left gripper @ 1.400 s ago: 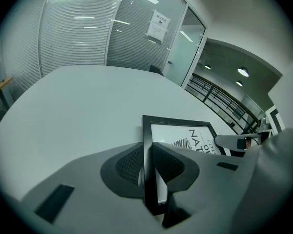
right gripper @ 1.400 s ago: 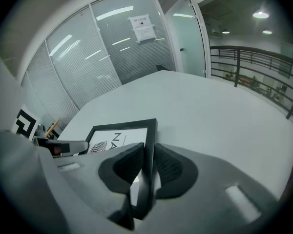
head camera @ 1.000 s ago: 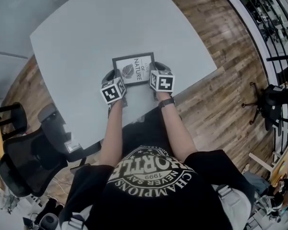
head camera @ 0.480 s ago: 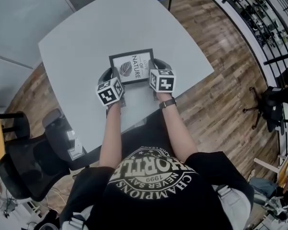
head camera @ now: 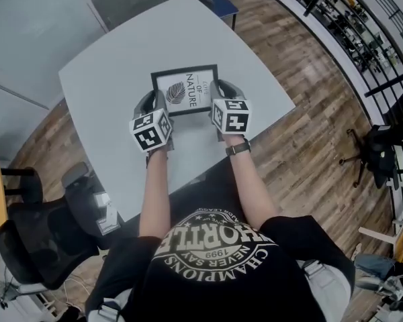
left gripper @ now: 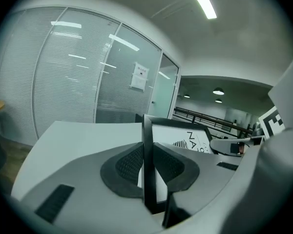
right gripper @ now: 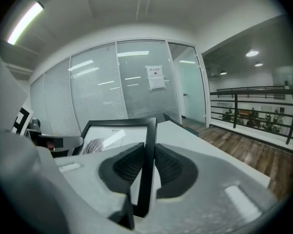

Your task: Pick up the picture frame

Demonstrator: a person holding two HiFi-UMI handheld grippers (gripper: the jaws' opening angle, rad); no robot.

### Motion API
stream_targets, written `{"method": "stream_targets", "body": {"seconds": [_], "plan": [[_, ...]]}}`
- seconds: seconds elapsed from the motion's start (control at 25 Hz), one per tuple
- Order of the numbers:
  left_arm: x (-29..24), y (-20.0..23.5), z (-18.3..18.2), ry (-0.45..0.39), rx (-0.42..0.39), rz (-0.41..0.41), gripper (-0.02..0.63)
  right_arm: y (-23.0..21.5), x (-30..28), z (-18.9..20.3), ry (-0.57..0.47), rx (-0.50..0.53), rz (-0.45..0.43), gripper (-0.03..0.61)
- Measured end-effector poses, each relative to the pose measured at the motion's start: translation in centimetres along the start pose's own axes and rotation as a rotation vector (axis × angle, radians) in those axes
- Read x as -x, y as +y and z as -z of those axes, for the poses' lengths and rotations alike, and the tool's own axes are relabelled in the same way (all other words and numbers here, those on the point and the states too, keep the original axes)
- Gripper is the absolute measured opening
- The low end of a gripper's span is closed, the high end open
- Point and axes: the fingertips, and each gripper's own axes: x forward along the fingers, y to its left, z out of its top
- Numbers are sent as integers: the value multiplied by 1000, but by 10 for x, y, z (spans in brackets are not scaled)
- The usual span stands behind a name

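A black picture frame (head camera: 185,90) with a white leaf print is held in the air above the grey table (head camera: 121,52), tilted face up toward me. My left gripper (head camera: 154,103) is shut on the picture frame's left edge (left gripper: 147,150), pads pressed on both sides. My right gripper (head camera: 219,95) is shut on the picture frame's right edge (right gripper: 147,155) in the same way. In each gripper view the black frame edge runs upright between the two dark pads.
Black office chairs (head camera: 33,237) stand at the table's left. Glass partition walls with blinds (left gripper: 78,77) lie beyond the table. A black railing (head camera: 363,39) runs along the wooden floor (head camera: 309,106) at the right.
Both grippers have risen together with the picture frame gripped between them. The frame has left the table surface and tipped up; the background in view shifted from table to room.
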Motion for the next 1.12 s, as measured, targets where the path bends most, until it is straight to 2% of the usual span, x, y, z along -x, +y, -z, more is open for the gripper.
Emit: {"method": "stream_targets", "body": {"seconds": [0.52, 0.76, 1.12], "plan": [[36, -13, -65, -152, -6, 40, 69, 18, 38, -72, -190, 39, -22, 64], [49, -17, -83, -207, 14, 59, 69, 25, 54, -96, -237, 43, -41, 64], [82, -42, -137, -334, -11, 80, 69, 28, 90, -149, -361, 43, -71, 64]]}}
